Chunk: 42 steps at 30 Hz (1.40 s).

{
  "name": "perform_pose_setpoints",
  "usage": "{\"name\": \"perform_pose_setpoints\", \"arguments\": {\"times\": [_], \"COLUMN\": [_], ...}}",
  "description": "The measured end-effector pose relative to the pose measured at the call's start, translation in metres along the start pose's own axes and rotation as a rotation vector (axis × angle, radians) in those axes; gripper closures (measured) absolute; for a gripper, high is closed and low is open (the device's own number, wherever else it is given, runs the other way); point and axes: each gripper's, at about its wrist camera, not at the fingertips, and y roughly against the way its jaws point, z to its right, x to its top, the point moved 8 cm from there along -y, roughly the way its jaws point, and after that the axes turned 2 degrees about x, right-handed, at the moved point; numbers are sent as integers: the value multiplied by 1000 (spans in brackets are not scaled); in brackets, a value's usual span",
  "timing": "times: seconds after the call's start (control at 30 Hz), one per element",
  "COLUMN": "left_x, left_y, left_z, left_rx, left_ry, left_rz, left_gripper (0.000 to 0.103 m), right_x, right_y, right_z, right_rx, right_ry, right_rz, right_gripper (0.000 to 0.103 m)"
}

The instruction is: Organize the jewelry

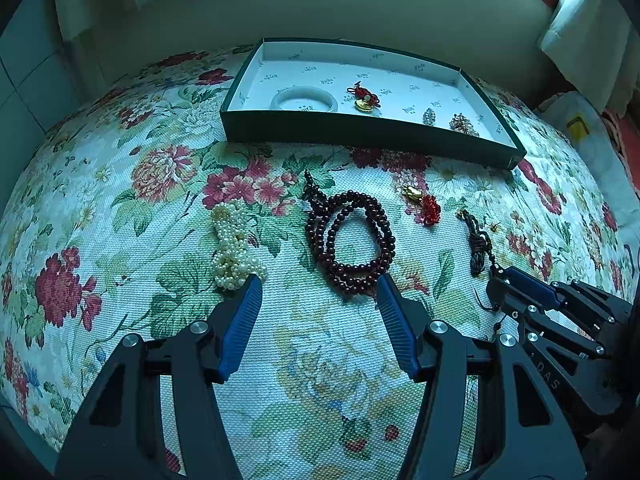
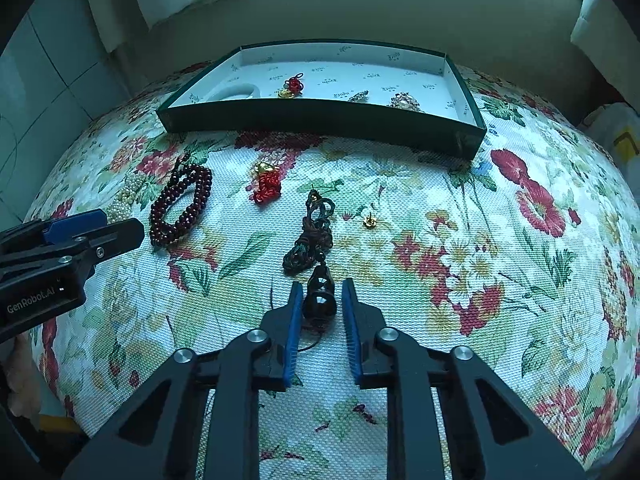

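A floral cloth (image 2: 400,208) covers the table, with a pale wall behind; the right gripper (image 2: 320,300) points down at it, its jaws drawn in close on either side of a dark bead pendant (image 2: 319,304); a sliver of gap shows beside the bead, so I judge the pads are not yet pressing. The pendant's knotted cord (image 2: 308,236) trails away from the jaws toward the box (image 2: 320,120), a shallow green tray at the far edge that already holds a pale bangle (image 1: 303,100), a red knot charm (image 1: 364,98) and two brooches. Near the cord lie a small gold stud (image 2: 368,222) and a red tassel (image 2: 267,186); further left sit the dark red beads (image 1: 348,240) and the pearls (image 1: 232,248). The left gripper (image 1: 320,292) hovers half open over the cloth, holding nothing, its tips near the beads and pearls. Risks from here: the round, glossy bead may squirt out of flat pads if pinched off-centre; the loose cord could drag across the cloth and snag the stud or tassel on the lift; a swinging cord might catch the box wall.
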Motion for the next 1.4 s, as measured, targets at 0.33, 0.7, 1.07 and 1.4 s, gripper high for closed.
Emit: {"name": "perform_pose_setpoints", "arguments": {"times": [0.33, 0.7, 1.07, 1.4], "left_x": [1, 11, 12, 6], "left_y": [-2, -17, -33, -27], "left_z": [2, 27, 23, 16], "left_rx": [-5, -29, 1, -21], "left_ry": [2, -33, -38, -30], "left_rz": [-3, -7, -20, -22], "left_gripper": [44, 37, 56, 88], "right_x": [5, 10, 9, 7], "right_y": [11, 17, 14, 10], "right_z": [6, 20, 24, 23], "right_rx": [-2, -6, 7, 12], "right_ry": [-16, -43, -65, -68], "right_rz": [29, 48, 42, 34], "right_gripper": [86, 86, 86, 86]}}
